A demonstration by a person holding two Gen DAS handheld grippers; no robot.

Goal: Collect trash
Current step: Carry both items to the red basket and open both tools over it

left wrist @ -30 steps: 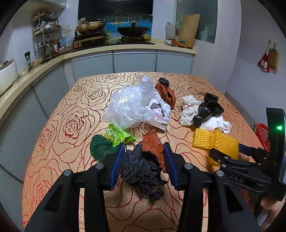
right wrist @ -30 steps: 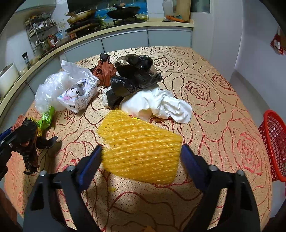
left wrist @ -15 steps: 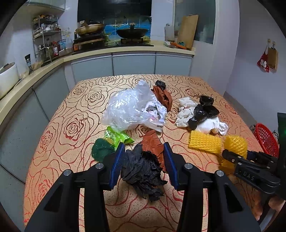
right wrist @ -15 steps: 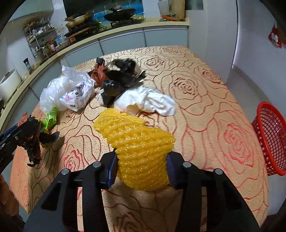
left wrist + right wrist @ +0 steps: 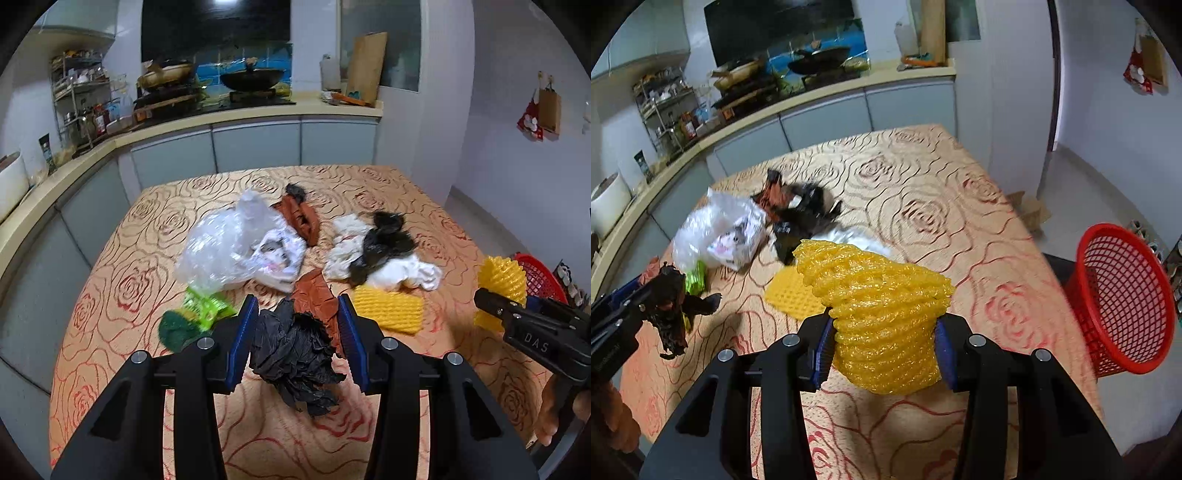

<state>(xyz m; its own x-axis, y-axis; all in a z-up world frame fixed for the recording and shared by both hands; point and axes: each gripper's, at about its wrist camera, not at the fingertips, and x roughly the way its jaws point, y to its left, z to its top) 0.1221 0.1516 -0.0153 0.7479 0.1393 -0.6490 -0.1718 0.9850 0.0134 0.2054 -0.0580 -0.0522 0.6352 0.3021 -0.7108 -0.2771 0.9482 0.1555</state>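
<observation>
My left gripper is shut on a crumpled black bag with a brown scrap, held above the table. It also shows in the right wrist view. My right gripper is shut on a yellow foam net, lifted above the table; it shows in the left wrist view too. A red mesh basket stands on the floor off the table's right edge.
On the rose-patterned table lie a second yellow net, a clear plastic bag, a green wrapper, a brown scrap and a white and black heap. A kitchen counter runs behind.
My right gripper shut on the yellow net, lifted it off the table and swung right towards the basket. My left gripper rose a little with the black bag.
</observation>
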